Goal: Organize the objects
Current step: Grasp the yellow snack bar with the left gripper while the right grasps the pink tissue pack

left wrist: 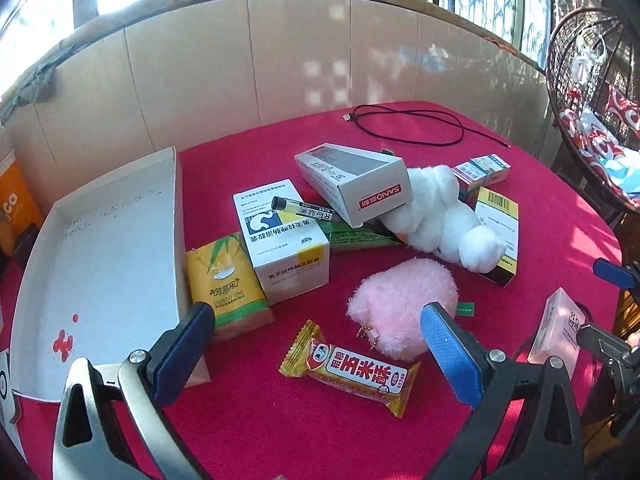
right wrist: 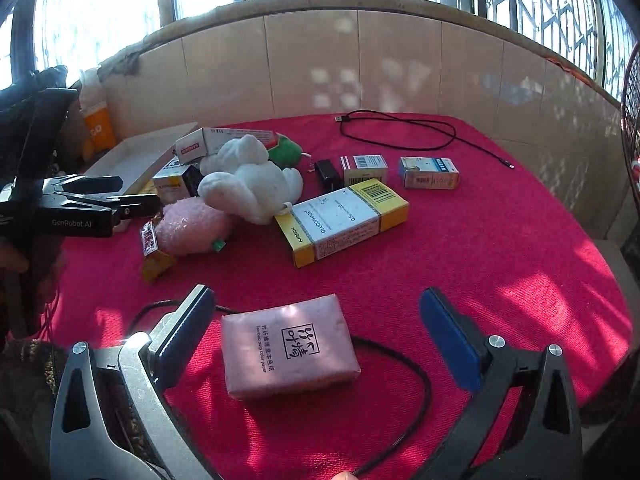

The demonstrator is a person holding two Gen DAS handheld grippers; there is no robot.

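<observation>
Over the red tabletop (left wrist: 520, 184), seen from your left wrist, your left gripper (left wrist: 320, 344) hangs with its fingers (left wrist: 452, 356) spread and empty, bracketing the snack bar (left wrist: 348, 368) that lies flat just ahead of them. That framing suggests the bar is your next pick. The white tray (left wrist: 108, 256) sits to the left with nothing in it, probably the place the clutter is meant to go. A pink plush (left wrist: 400, 304) lies just beyond the bar, and a pen (left wrist: 304, 209) rests across the white medicine box (left wrist: 284, 240).

From your right wrist, your right gripper (right wrist: 316, 340) is likewise released, its fingers (right wrist: 448, 340) straddling the pink tissue pack (right wrist: 288, 344) without touching it. The pack lies on a black cable (right wrist: 404, 372), so lifting it may drag the loop. Farther off, the yellow box (right wrist: 344, 220) leans against the white plush (right wrist: 248, 180).
</observation>
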